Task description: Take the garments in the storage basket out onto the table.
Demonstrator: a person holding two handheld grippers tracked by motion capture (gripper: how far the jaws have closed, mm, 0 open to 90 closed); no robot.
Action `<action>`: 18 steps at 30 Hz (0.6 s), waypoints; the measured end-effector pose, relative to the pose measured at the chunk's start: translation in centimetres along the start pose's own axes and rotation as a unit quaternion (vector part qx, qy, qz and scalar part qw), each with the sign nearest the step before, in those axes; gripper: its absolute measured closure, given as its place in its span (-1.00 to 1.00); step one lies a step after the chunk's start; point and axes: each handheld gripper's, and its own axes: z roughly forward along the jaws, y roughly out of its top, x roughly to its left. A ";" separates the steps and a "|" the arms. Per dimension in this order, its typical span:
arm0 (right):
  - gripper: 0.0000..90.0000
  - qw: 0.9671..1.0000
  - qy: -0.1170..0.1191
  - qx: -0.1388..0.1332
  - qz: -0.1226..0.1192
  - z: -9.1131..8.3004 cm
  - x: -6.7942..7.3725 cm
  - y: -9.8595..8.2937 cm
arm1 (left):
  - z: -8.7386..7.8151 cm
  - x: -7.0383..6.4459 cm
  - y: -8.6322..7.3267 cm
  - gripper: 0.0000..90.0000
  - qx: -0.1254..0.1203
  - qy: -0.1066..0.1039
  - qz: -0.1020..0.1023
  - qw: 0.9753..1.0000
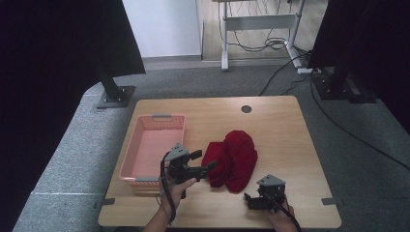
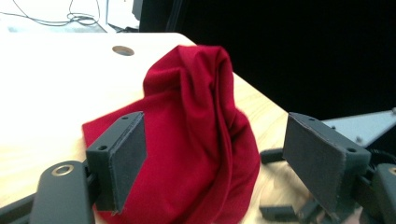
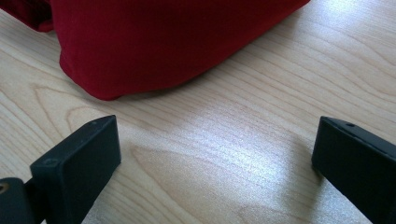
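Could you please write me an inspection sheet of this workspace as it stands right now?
Surface: light wooden table, with a round grommet hole near its far edge.
Job's things: crumpled red cloth lying mid-table; empty pink plastic basket to its left, apart from it.
Clutter: nothing seen.
Grippers: left gripper open, jaws either side of the cloth's left edge; right gripper open, low over bare wood near the cloth's front edge.
Cables: a black cable trails from each gripper; loose cables on the floor beyond the table.
Surroundings: grey carpet, black panels on stands at both sides, a white desk frame behind.
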 end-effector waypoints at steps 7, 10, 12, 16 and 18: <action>-0.98 1.000 0.000 0.000 0.001 0.0 0.0 0.0 | -2.9 1.1 -1.6 -0.53 0.004 0.016 -0.001 1.000; -0.98 1.000 0.000 0.000 0.001 0.0 0.0 0.0 | -4.0 1.7 -2.5 -0.53 0.001 0.020 -0.011 1.000; -0.98 1.000 -0.001 0.001 0.001 0.0 0.0 0.0 | -4.6 2.1 -2.8 -0.53 -0.005 0.023 -0.017 1.000; -0.98 1.000 -0.001 0.000 0.000 0.0 0.0 0.0 | -5.1 2.7 -3.2 -0.53 -0.008 0.025 -0.024 0.999; -0.98 1.000 -0.001 0.000 0.001 0.0 0.0 0.0 | -5.1 2.7 -3.2 -0.53 -0.007 0.028 -0.021 0.999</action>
